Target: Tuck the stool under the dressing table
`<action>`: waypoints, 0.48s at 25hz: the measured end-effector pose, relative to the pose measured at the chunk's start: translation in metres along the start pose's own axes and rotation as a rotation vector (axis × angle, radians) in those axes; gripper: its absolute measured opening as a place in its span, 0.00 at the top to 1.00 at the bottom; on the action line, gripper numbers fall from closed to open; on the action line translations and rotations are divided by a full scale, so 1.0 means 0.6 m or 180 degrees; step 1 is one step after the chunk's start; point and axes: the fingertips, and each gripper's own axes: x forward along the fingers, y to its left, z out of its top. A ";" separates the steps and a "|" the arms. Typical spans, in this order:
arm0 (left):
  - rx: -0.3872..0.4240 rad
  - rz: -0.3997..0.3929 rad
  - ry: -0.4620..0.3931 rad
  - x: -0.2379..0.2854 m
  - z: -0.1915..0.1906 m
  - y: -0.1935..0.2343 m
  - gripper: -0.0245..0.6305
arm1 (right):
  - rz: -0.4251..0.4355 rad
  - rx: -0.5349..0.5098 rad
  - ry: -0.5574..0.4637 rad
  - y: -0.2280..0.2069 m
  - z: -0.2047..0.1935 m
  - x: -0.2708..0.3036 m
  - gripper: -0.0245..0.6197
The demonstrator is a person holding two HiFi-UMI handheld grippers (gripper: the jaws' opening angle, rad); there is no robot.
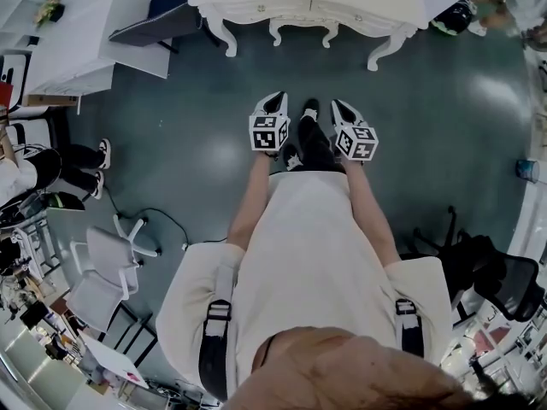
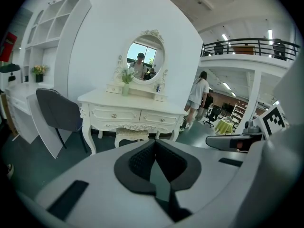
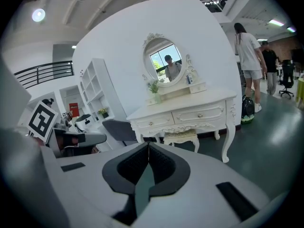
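Looking down in the head view, we hold the left tongs (image 1: 272, 101) and right tongs (image 1: 344, 106) side by side above the floor, facing the dressing table (image 1: 308, 7). In the left gripper view the left tongs are pressed together and empty. The stool (image 2: 131, 135) stands under the table's middle, with a grey chair (image 2: 57, 110) by its left end. In the right gripper view the right tongs are also closed on nothing, and a person (image 3: 249, 51) stands beyond the table's right end.

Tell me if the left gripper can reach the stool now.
Probably not from here: the left gripper hangs well short of the stool under the table, though only floor lies between.
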 end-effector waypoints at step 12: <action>0.0008 0.0013 0.0033 -0.002 -0.004 0.001 0.94 | -0.0094 -0.0090 0.0138 -0.005 -0.008 0.000 0.90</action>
